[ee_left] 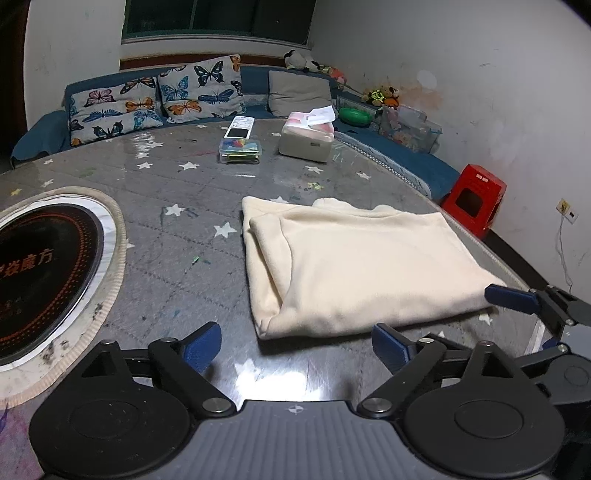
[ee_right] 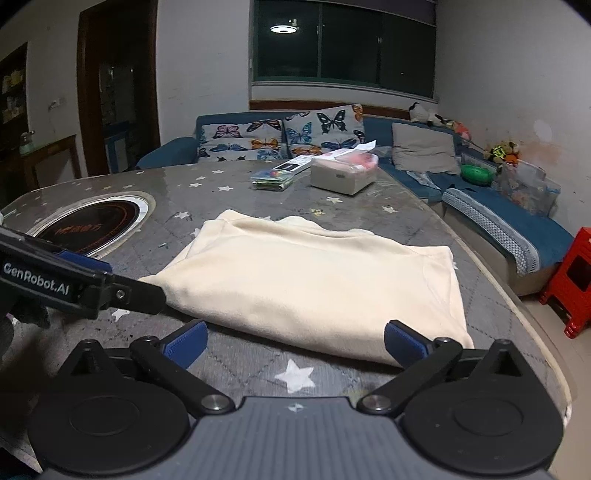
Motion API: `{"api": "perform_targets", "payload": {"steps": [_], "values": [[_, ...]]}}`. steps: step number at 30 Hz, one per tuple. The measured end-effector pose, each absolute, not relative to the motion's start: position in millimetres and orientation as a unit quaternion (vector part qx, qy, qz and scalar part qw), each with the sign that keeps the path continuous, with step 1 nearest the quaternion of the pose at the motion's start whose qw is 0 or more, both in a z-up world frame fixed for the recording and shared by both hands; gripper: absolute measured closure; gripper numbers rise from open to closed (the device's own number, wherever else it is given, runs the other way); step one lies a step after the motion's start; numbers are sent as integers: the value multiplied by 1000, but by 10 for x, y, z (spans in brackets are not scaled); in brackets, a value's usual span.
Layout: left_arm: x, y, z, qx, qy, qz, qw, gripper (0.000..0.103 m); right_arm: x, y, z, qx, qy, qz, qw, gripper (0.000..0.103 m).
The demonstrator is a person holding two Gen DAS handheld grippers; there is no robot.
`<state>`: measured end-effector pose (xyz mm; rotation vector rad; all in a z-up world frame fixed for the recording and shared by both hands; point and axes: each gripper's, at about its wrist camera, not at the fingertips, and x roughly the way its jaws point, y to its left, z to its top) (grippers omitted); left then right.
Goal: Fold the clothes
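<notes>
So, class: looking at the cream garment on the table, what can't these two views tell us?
- Cream garment: its type and inner layers, hidden by its own folds, both views.
- Clear box: contents too small, left wrist view.
- Cooktop: lettering cut off by the left edge, left wrist view.
- Left tongs: only partly shown in the right wrist view.

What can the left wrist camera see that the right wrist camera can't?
Only the left wrist view shows the wall socket with its white cord. Only the right wrist view shows the dark doorway and the ceiling lamp's reflection in the window. Both show the folded cream garment on the star-patterned table, the tissue box, the red stool, and both open tools: left, right.
</notes>
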<state>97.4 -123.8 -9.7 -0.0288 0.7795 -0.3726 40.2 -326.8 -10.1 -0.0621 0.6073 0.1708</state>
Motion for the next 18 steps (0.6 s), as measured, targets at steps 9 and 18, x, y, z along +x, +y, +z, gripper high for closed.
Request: {"api": "perform_targets", "payload": {"steps": [9,18], "values": [[780,-1172,-119,-16,378,-172,910,9,260,-3275,-105,-22,301,66,951,0],[608,-1160,-132,-14,376,-172,910,8,129,-3222,-104,-24,298,62,952,0]]}}
